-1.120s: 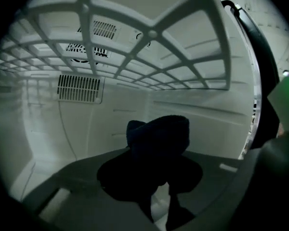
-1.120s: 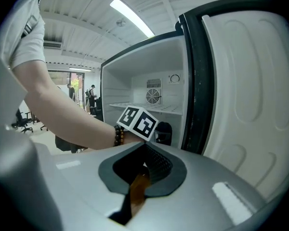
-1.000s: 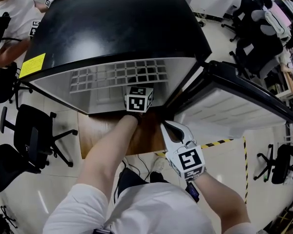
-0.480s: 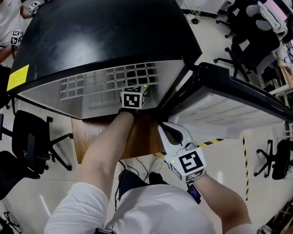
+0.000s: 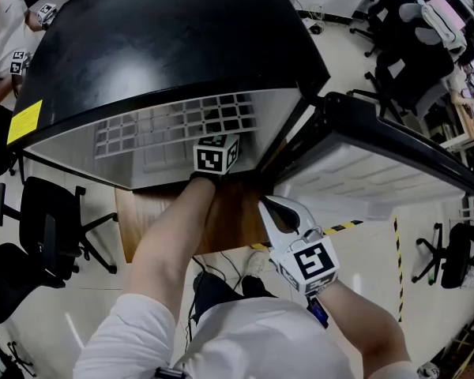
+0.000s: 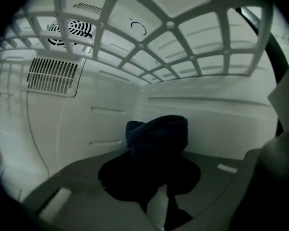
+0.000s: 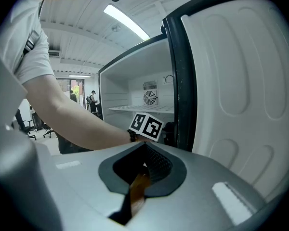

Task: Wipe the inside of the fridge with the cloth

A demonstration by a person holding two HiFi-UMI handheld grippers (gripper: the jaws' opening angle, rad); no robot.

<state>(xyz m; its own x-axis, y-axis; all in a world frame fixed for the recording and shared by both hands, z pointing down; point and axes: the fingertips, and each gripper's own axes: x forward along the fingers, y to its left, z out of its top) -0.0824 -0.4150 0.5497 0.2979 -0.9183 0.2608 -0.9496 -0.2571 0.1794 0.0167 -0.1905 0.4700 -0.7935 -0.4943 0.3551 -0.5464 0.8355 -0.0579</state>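
Pale office floor (image 5: 79, 290) with black swivel chairs (image 5: 55, 227) spreads around you. The large black-topped fridge (image 5: 166, 46) stands open ahead, its white-lined door (image 5: 379, 172) swung out to your right. Inside, the white plastic cavity (image 6: 111, 95) shows bare walls under a white grid shelf (image 6: 173, 37).

Your left gripper (image 6: 156, 177) reaches into the fridge mouth below that shelf, and its jaws have just been closing. The dark blue terry cloth (image 6: 159, 138) is pinched between them and bunches up beyond the tips. Across the head views this gripper's marker cube sits in much the same spot at the opening, so the change is in the grip, not the reach.

Your right gripper (image 7: 143, 167) has kept its place outside by the door edge, jaws together on nothing.

With the cloth now held more firmly, you look set to start a stroke. Whether the cloth touches the rear wall yet cannot be told.
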